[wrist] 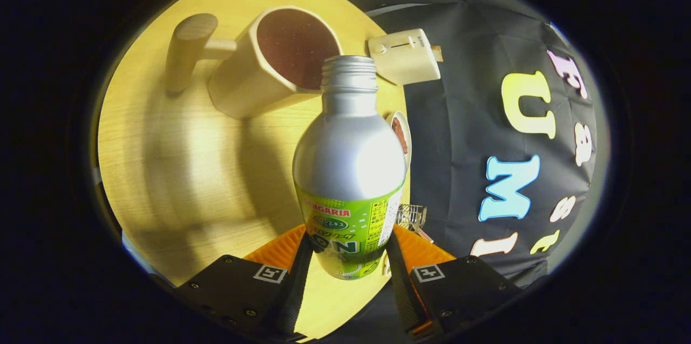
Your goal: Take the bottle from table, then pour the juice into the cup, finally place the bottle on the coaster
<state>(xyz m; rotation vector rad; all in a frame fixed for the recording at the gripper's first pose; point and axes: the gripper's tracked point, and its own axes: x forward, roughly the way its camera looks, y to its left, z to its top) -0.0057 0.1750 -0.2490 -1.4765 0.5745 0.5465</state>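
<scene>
My gripper (pixel 348 255) is shut on a silver bottle (pixel 350 155) with a green label; both fingers (pixel 294 257) press its lower body. The bottle is uncapped and tipped forward, and its threaded mouth (pixel 350 66) lies right at the rim of the cream cup (pixel 270 63). The cup stands on the wooden table (pixel 178 171) beyond the fingers, its inside dark, with a thick wooden handle (pixel 186 49) sticking out to its left. A round white coaster (pixel 402 136) with a brown mark lies just behind the bottle's right shoulder, at the table edge.
A cream box-shaped device (pixel 405 55) sits at the table's far edge, right of the cup. A small wire basket (pixel 411 217) peeks out beside the right finger. Black cloth hangs past the table's right edge.
</scene>
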